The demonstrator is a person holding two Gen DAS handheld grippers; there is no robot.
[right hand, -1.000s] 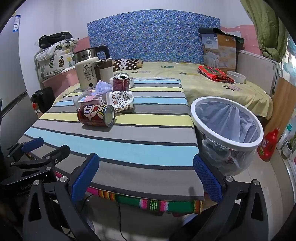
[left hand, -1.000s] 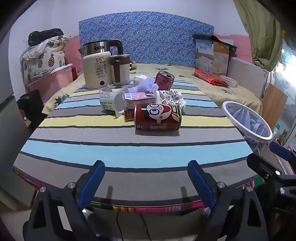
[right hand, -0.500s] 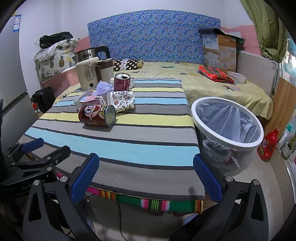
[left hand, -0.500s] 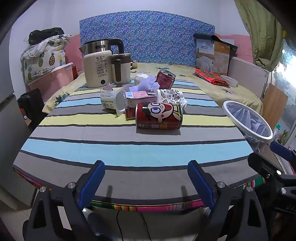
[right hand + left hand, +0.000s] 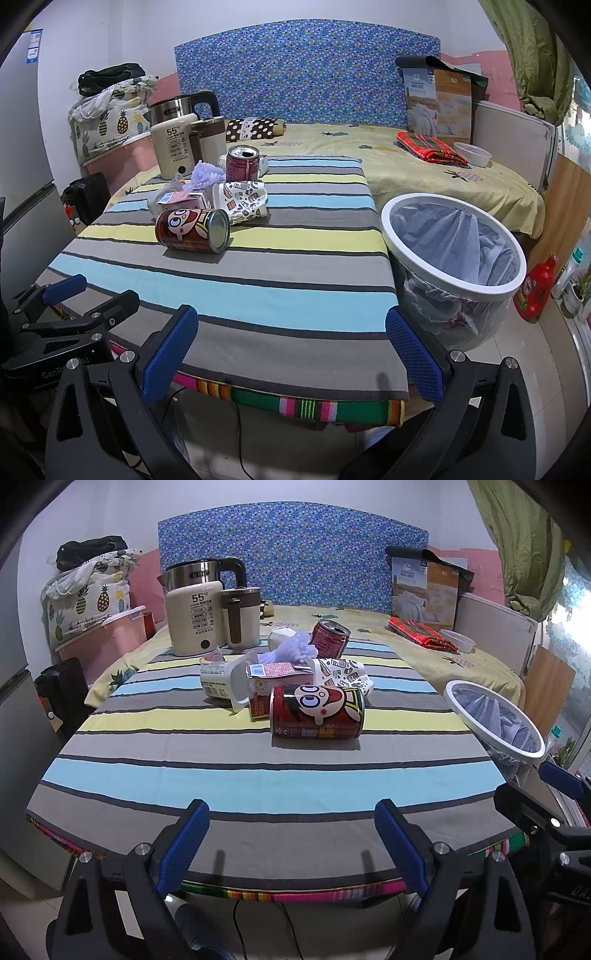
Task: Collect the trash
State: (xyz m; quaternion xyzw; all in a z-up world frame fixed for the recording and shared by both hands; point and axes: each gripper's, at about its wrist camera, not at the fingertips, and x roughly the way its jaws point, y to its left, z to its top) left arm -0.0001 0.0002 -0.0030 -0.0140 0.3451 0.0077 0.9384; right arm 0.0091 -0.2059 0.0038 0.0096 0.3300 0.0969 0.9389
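The tabletop (image 5: 184, 771) wears a cloth of grey, sky-blue and pale-yellow stripes edged with thin dark lines, and its front hem shows a bright multicoloured woven band; on it a dark-red can (image 5: 317, 712) printed with a big-eyed cartoon face lies beside a white paper cup (image 5: 341, 674) covered in small doodles, a pink-and-white carton (image 5: 273, 681), a lilac tissue wad (image 5: 293, 650) and a red soda can (image 5: 330, 638). The cream kettle base (image 5: 194, 622) carries black "55" lettering under a steel kettle with a black handle, and the bin (image 5: 452, 245) has a white rim around a pale grey-blue liner. Behind stand a blue headboard (image 5: 306, 79) speckled with small flowers, a yellow bedsheet (image 5: 406, 166), a red-and-green plaid cloth (image 5: 430, 147) and a white pineapple-print bundle (image 5: 107, 125), while both pairs of gripper fingers (image 5: 184, 843) (image 5: 413, 358) have blue pads on black frames.
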